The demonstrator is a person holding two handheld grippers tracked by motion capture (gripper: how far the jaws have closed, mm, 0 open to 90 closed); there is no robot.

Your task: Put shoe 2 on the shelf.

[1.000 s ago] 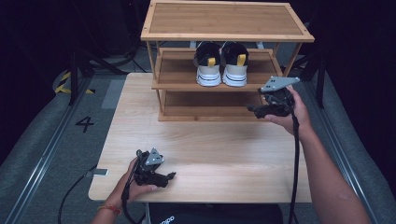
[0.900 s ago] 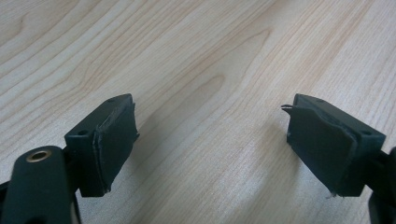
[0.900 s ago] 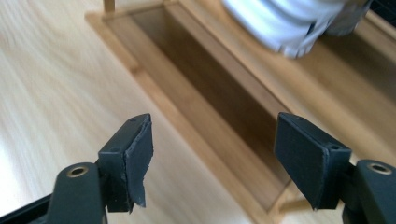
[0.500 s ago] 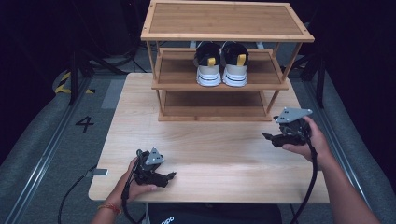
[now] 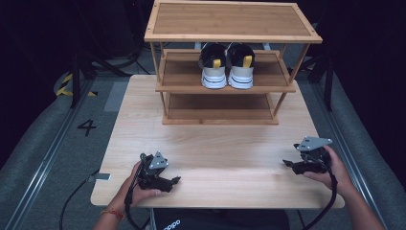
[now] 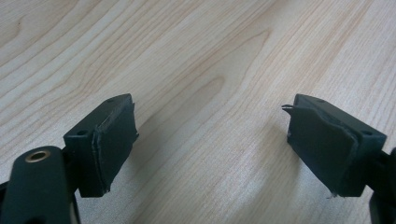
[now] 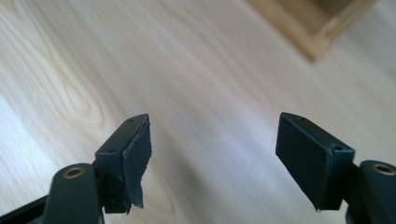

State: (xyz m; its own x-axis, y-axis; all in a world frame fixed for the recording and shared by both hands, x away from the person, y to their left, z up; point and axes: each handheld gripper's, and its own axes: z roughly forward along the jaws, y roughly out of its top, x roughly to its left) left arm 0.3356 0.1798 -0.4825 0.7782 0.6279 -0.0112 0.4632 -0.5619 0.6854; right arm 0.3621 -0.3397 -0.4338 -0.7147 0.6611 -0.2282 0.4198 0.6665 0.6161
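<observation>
Both your left claw [image 5: 176, 180] and right claw [image 5: 287, 163] rest released on the worktop [image 5: 225, 148] before the rack [image 5: 225, 86], whose middle shelf holds the sneakers [image 5: 226, 67]; the placing seems done, so next you only keep the claws resting.

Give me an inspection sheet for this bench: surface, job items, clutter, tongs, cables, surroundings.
Surface: light wooden table, bare in front of the rack.
Job items: pair of sneakers, heels toward the camera, side by side on the middle shelf of the three-tier wooden shoe rack; top and bottom shelves bare.
Clutter: nothing seen.
Tongs: left tongs open, empty, low at the near left of the table; right tongs open, empty, low at the near right.
Cables: one trails from each handle off the near edge.
Surroundings: dark room, grey floor with a "4" marking, stand legs behind.
</observation>
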